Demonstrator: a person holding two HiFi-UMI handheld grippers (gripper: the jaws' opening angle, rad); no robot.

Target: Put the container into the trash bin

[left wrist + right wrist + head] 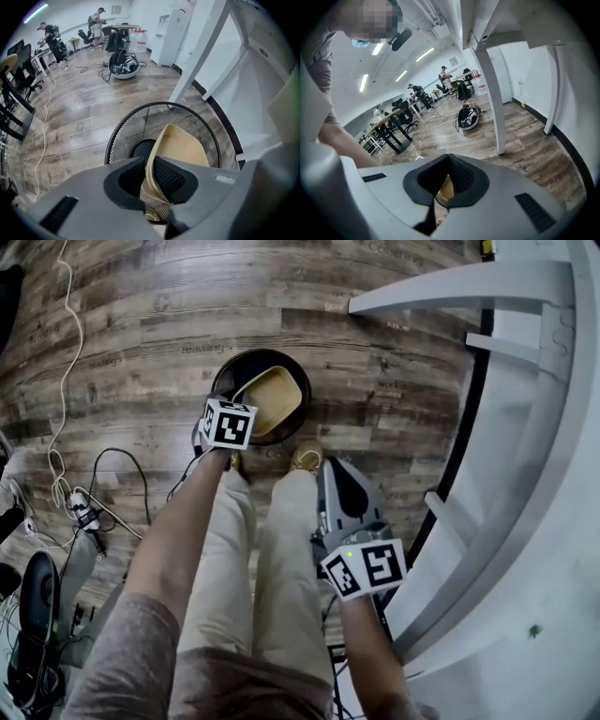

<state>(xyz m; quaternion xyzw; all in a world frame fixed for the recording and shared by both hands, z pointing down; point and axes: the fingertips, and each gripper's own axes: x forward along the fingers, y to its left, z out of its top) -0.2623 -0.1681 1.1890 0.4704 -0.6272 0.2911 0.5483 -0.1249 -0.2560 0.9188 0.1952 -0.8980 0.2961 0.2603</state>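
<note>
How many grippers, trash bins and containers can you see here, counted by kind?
grippers: 2 (left gripper, right gripper)
mesh trash bin: 1
beige container: 1
total: 4

The container (272, 397) lies over the mouth of the mesh trash bin (228, 368) on the floor (141, 315). A table (544, 474) stands to its right. Cables (62, 486) lie to its left.
</note>
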